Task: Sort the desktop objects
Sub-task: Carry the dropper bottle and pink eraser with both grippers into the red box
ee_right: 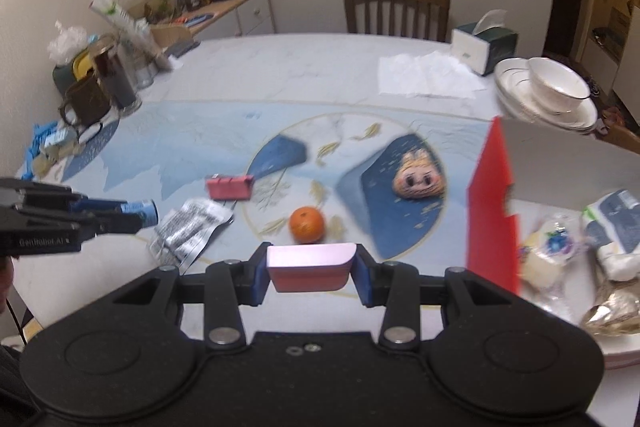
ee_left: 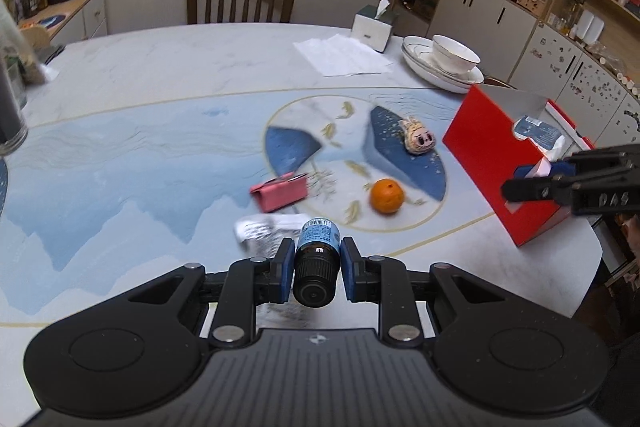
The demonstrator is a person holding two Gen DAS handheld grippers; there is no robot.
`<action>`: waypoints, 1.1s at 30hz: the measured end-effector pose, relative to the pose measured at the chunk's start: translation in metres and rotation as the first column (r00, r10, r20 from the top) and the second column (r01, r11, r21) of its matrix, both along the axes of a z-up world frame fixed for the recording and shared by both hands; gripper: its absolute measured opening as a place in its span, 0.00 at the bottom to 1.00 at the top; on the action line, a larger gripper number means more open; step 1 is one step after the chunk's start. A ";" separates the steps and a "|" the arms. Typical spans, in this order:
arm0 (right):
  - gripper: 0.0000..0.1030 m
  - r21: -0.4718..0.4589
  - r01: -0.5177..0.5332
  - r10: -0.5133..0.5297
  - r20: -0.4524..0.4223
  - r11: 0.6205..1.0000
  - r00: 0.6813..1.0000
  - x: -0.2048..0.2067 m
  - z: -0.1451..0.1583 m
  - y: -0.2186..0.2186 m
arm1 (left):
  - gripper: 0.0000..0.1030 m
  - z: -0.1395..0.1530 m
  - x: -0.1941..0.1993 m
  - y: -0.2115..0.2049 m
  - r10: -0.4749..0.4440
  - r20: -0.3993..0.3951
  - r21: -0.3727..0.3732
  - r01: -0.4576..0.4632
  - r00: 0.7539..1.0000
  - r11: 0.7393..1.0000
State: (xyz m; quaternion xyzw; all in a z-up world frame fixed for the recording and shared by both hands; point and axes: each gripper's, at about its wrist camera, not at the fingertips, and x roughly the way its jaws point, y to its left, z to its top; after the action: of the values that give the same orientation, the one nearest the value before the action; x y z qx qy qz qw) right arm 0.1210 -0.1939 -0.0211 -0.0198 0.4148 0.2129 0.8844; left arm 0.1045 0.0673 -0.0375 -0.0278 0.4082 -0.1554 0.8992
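Above table (ee_left: 140, 75): left gripper (ee_left: 318, 259) clamping small bottle (ee_left: 316, 251), right gripper (ee_right: 311, 267) clamping pink case (ee_right: 310, 265), both carrying mid-sort, next needing lowering into red box (ee_right: 490, 211).

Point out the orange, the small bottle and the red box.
orange (ee_left: 386, 195), left wrist view, middle of the peel.
small bottle (ee_left: 319, 233), left wrist view, on its blue label.
red box (ee_left: 486, 151), left wrist view, on its red front wall.
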 end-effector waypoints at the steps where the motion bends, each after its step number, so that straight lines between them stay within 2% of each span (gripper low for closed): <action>1: 0.39 0.002 0.006 -0.006 0.006 1.000 1.000 0.001 0.003 -0.006 | 0.22 0.001 0.000 -0.004 0.002 -0.002 0.001 -0.002 1.000 1.000; 11: 0.39 -0.024 0.054 -0.052 0.057 0.998 0.997 0.013 0.024 -0.075 | 0.22 0.018 0.007 -0.058 -0.022 0.044 -0.011 0.023 0.999 1.000; 24: 0.39 -0.024 0.105 -0.103 0.050 0.994 0.993 0.019 0.016 -0.151 | 0.22 0.036 0.029 -0.145 -0.110 0.088 -0.019 0.112 0.990 0.994; 33: 0.39 -0.028 0.142 -0.140 0.041 0.990 0.989 0.021 0.010 -0.192 | 0.22 0.050 0.045 -0.207 -0.204 0.128 -0.024 0.208 0.971 0.978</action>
State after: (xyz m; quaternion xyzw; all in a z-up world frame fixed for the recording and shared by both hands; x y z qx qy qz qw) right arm 0.1418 -0.3864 -0.0113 -0.0079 0.4013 0.1432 0.9047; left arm 0.1495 -0.1395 0.0121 0.0077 0.3490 -0.2568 0.9012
